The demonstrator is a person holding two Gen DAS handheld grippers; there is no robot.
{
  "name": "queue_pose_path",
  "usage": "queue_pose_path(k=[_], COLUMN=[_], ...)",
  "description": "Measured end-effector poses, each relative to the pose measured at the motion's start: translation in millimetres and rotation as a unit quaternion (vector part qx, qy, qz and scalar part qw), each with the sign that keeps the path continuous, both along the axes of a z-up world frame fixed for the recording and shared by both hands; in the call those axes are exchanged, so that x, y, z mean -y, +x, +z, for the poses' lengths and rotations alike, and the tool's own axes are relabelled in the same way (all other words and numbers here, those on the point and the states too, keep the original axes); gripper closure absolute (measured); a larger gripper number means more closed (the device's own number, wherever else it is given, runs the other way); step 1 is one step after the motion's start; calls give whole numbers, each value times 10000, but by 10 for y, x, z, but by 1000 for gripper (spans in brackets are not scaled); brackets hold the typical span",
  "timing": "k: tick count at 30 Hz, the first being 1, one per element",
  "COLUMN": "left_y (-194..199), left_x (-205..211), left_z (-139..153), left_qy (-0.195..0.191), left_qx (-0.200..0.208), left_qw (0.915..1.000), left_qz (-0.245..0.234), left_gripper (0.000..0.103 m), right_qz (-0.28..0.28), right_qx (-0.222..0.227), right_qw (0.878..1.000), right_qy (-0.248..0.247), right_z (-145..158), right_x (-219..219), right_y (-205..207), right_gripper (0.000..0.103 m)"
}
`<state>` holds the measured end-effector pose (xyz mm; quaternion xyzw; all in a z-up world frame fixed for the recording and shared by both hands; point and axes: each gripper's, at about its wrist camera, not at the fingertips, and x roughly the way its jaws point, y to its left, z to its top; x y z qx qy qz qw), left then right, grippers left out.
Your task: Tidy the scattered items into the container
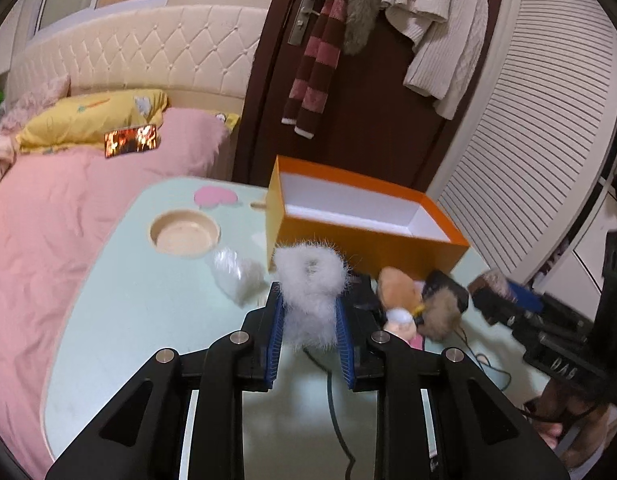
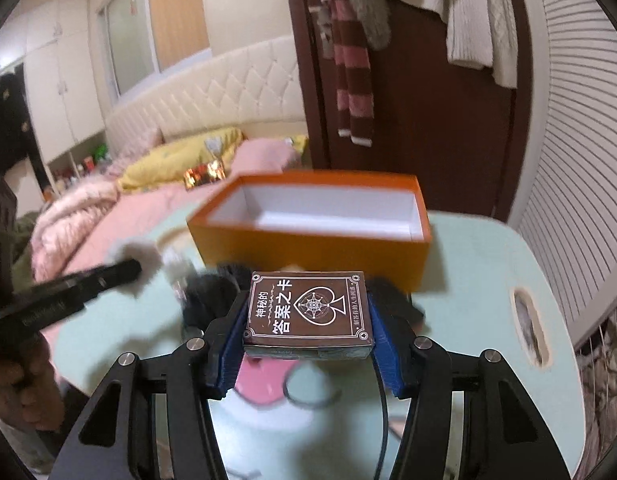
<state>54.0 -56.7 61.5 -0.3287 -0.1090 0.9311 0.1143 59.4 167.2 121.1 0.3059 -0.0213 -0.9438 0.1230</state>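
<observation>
Pale green table (image 1: 120,320): orange box (image 1: 372,240), open, white inside. Left gripper (image 1: 310,320) clamps white fur scrunchie (image 1: 310,276). Right gripper (image 2: 308,322) grips brown card deck (image 2: 308,312).

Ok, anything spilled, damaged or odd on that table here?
Nothing spilled or damaged. The orange box stands upright and empty. The left claw holds a white fluffy scrunchie, the right claw a brown card box. A plush toy still lies loose beside the box.
</observation>
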Motion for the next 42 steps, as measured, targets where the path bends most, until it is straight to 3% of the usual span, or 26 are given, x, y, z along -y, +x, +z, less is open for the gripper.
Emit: queue_pose_path(k=[8,10,14,18,22,38,41,42], left_y=[-733,-929,-1292,-1521,-1658,-1805,-1804,-1798], left_x=[-183,-243,-418,-493,-587,-611,-617,-618], left_z=[214,252,211,125,1,-211,-197,-189], left_qy=[-156,-159,-554,-460,-698,-857,-917,-900], left_qx=[85,171,366,525,706,1015,1007,981], left_qw=[9992,9988,9971,9967,9942,9905,9903,9906], left_qz=[-365,-426,-371,-420,-409,-350,-284,-302], left_gripper=[78,78,78,78,78,77,68,58], right_qz=[-8,-57,-143,-184,-203,-320,-383,-401], right_qx=[-88,-63,145,306,447,804,775,740], right_qw=[10000,10000,9996,9992,9986,9959,9959,9961], right_qy=[-19,50,170,155,210,257,265,273], right_z=[256,257,193,105,9,-229,-217,-207], right_x=[-7,-7,6,1,17,5,-5,-8], right_y=[-650,-812,-1120,-1338,-1487,-1642,-1626,-1614], right_gripper=[48,48,48,47,47,47,39,36])
